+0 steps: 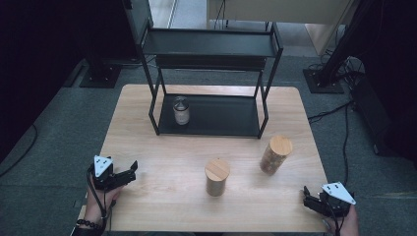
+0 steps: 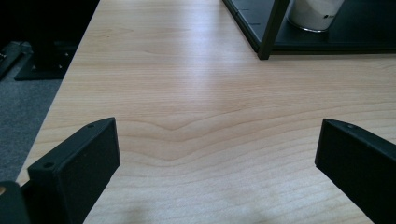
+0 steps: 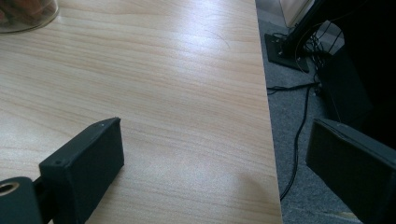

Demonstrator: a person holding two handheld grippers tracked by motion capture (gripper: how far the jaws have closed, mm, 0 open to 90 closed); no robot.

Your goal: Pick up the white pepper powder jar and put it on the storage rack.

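Two jars with wooden lids stand on the table: one jar (image 1: 217,177) near the middle front, a second jar (image 1: 275,154) to its right. A third jar (image 1: 181,110) with a dark lid stands on the bottom shelf of the black rack (image 1: 211,123); its base (image 2: 314,14) shows at the top of the left gripper view. My left gripper (image 1: 129,172) rests open at the front left of the table, jaws wide apart over bare wood (image 2: 217,140). My right gripper (image 1: 307,196) is open at the front right corner, one jaw over the table edge (image 3: 271,140).
The two-tier black rack stands at the back centre of the wooden table (image 1: 162,157). Grey carpet surrounds the table, with cables (image 1: 334,113) and a stand base (image 1: 322,81) at the right and another base (image 1: 98,76) at the left.
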